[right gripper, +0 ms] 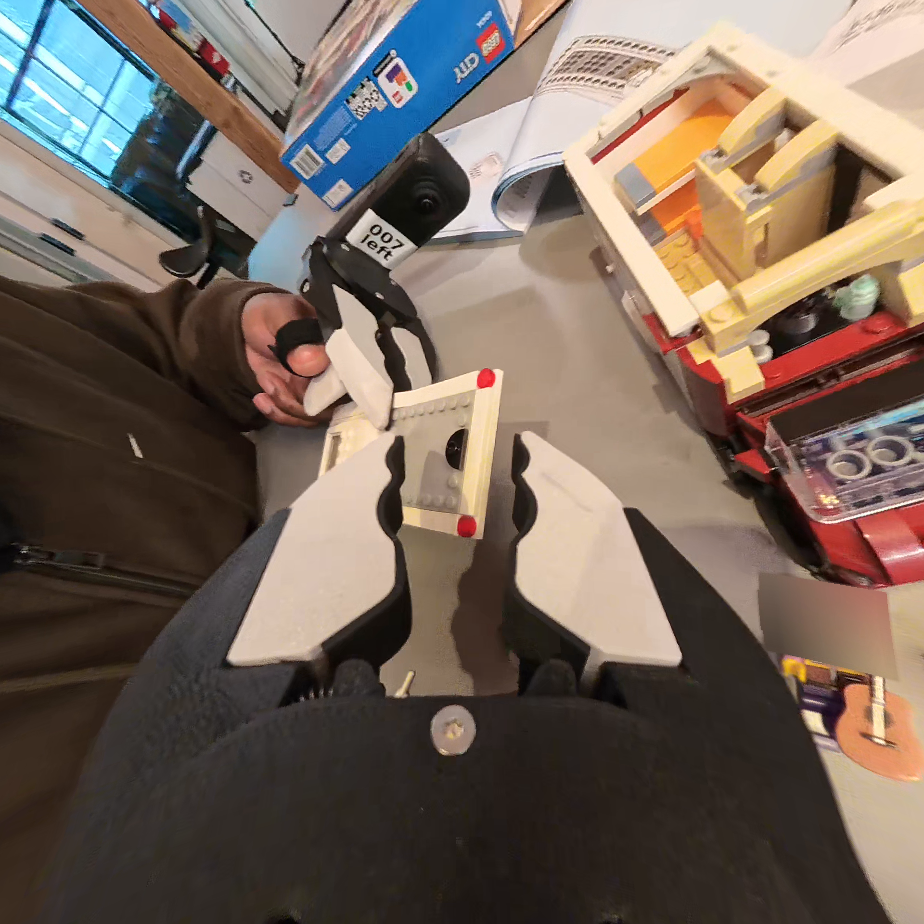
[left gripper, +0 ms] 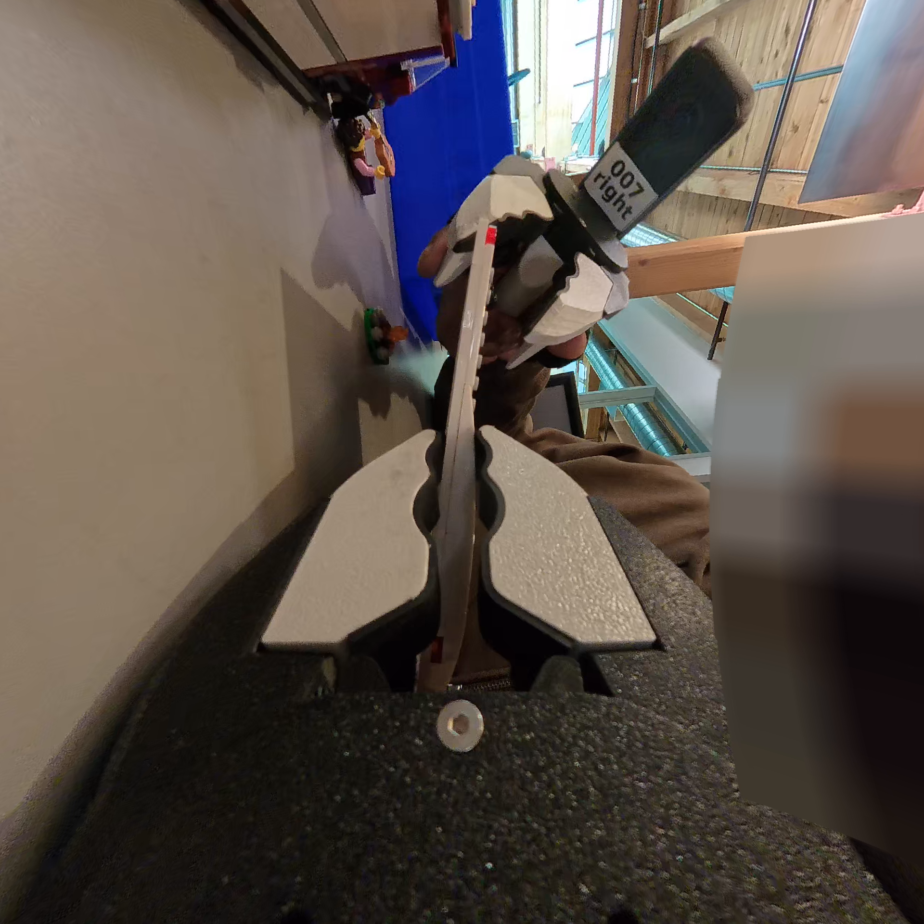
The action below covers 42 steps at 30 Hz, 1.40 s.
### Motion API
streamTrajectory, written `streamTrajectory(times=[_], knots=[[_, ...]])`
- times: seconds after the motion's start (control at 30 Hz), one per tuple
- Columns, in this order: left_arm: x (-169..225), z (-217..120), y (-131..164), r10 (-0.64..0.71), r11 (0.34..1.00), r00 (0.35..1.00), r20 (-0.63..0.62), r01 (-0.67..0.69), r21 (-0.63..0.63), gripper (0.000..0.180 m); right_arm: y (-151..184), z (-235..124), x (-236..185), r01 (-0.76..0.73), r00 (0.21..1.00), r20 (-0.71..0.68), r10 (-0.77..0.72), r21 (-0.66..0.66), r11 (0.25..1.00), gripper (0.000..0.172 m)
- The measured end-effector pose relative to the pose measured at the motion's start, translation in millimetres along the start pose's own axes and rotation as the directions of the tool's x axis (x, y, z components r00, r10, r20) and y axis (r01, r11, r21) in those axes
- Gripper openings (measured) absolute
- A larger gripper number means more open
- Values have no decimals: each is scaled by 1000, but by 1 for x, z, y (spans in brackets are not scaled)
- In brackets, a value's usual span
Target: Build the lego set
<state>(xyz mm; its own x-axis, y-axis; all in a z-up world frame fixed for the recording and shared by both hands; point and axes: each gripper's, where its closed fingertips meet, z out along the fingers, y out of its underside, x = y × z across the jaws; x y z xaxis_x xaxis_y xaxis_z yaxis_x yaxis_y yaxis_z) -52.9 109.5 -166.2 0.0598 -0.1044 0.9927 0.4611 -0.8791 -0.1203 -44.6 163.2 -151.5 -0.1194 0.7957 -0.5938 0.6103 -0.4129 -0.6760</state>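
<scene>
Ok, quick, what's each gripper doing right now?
Left gripper: closed on the white and grey brick panel, gripped by its edge.
Right gripper: open, holding nothing; the panel sits just beyond its fingertips.

the red-and-cream brick van [right gripper: 780,310] is cut off by the right edge.

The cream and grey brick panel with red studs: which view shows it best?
The right wrist view: the panel shows its studded grey face, cream border and both red studs, with the left claw clamped on its edge. The left wrist view shows the panel edge-on only, a thin strip.
</scene>
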Motion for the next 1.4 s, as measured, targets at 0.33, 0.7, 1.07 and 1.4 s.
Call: streamTrajectory(times=[0.33,0.7,1.07,1.4], knots=[[4,-1,2,8,1000,1000,-19,-8,-24,11,2,-1,-1,-97,990,106,96,0,995,36],[3,-2,3,51,998,999,12,-51,-38,11,4,0,-1,-136,976,169,135,-6,991,25],[6,-1,6,120,991,992,27,-118,-65,11,7,0,-4,-125,972,196,126,-21,992,17],[6,-1,7,149,986,988,31,-146,-82,11,8,1,-5,-127,969,209,131,-30,991,17]])
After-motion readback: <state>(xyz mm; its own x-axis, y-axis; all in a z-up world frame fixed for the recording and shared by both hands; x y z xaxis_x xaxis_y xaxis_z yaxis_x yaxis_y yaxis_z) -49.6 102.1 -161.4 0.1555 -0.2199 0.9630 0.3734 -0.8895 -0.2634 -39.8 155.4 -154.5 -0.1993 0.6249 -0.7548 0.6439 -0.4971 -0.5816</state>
